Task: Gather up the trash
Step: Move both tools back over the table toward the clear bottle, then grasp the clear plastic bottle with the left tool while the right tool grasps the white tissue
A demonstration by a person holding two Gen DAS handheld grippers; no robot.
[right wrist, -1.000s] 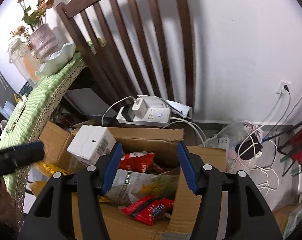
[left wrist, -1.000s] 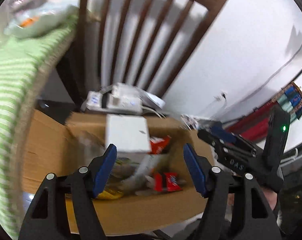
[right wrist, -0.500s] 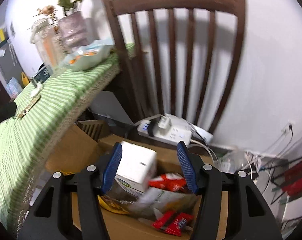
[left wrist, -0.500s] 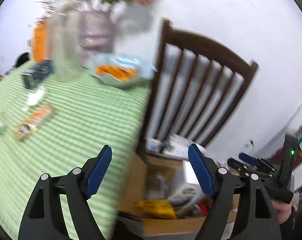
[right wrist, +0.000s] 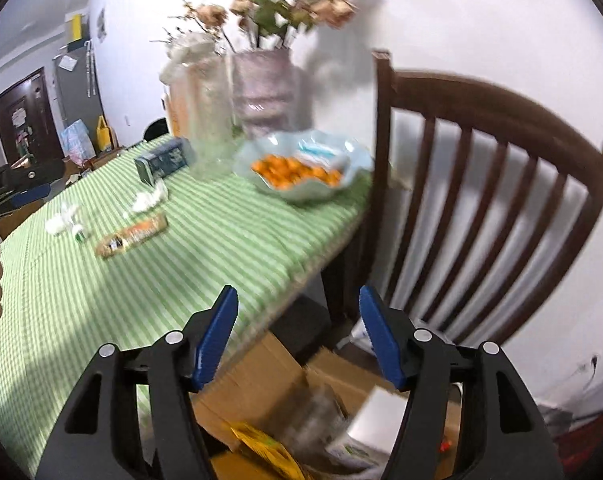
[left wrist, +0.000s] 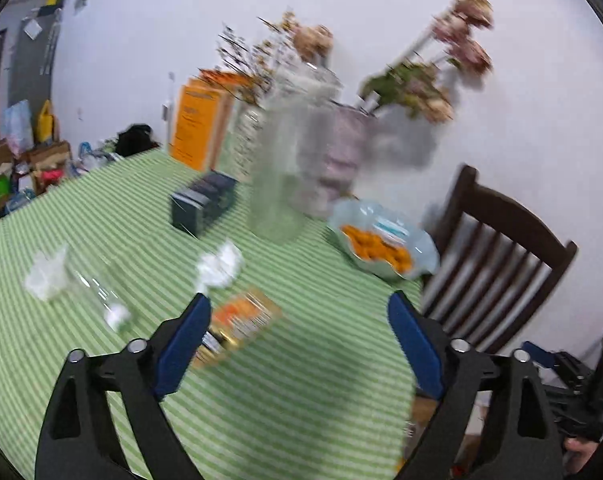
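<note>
Both grippers have swung up from the cardboard box (right wrist: 269, 376) to face the worktop (left wrist: 301, 360). Nearest, the left gripper (left wrist: 299, 340) has jaws opening wide with nothing between them; the right gripper (right wrist: 297, 336) hangs over the box by the worktop's edge, its jaws also opening and empty. Just beyond the left jaws lies an orange snack wrapper (left wrist: 241, 320), then crumpled tissue (left wrist: 219, 266), a clear bottle (left wrist: 97, 292), more tissue (left wrist: 47, 270). Farther back stands the fruit bowl (left wrist: 385, 248). Another pickup looks due, probably the wrapper.
</note>
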